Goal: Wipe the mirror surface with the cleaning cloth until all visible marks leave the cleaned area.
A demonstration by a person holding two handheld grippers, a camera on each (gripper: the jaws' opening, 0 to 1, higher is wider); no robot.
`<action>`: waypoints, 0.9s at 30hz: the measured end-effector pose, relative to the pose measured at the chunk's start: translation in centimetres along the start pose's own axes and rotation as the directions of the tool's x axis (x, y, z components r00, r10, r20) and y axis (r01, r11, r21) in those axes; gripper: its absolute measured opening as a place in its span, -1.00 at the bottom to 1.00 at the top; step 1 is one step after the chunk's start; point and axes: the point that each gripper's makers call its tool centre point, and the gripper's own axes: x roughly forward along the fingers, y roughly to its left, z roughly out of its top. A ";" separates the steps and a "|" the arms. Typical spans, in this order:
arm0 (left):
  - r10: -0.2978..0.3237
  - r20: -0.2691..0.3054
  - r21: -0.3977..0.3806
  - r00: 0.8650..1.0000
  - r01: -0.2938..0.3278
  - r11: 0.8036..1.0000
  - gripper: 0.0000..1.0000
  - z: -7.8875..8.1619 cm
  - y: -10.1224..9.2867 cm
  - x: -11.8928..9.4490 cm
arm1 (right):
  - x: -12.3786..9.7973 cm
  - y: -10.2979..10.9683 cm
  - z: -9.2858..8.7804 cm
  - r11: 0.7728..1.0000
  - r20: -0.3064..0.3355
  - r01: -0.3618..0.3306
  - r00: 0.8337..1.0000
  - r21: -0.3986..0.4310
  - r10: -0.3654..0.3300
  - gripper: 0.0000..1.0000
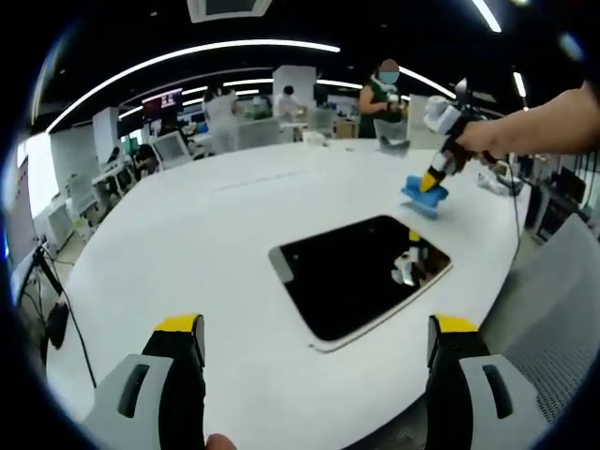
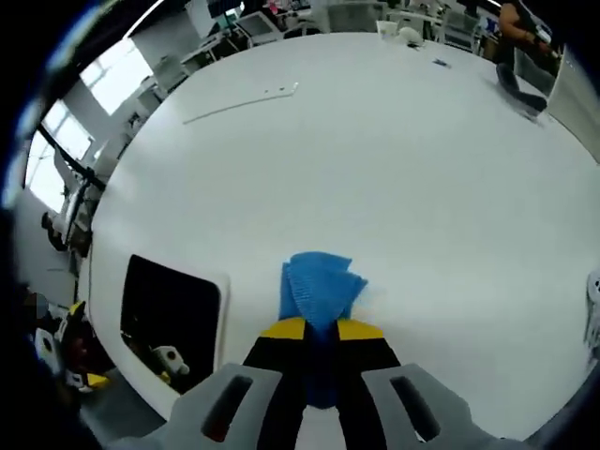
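Note:
A dark rectangular mirror (image 1: 361,274) with a white rim lies flat on the white table (image 1: 216,234); it shows again at the lower left of the right gripper view as the mirror (image 2: 169,314). A blue cleaning cloth (image 2: 317,286) rests on the table beyond the mirror's far right corner, and my right gripper (image 2: 321,330) is shut on its near edge. From the left gripper view the cloth (image 1: 424,197) hangs under the right gripper (image 1: 435,178), held by a person's hand. My left gripper (image 1: 317,333) stands open above the table's near edge, short of the mirror.
A grey chair back (image 1: 553,300) stands at the table's right edge. Small objects (image 2: 408,33) lie at the table's far side, and a thin strip (image 2: 239,101) lies on the top. People and desks (image 1: 281,103) fill the room behind.

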 end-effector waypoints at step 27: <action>-0.071 0.048 -0.090 0.996 0.075 0.993 0.99 1.9 -1.3 0.2 | -0.4 1.9 0.3 0.998 0.000 -0.001 1.000 0.069 0.001 -0.91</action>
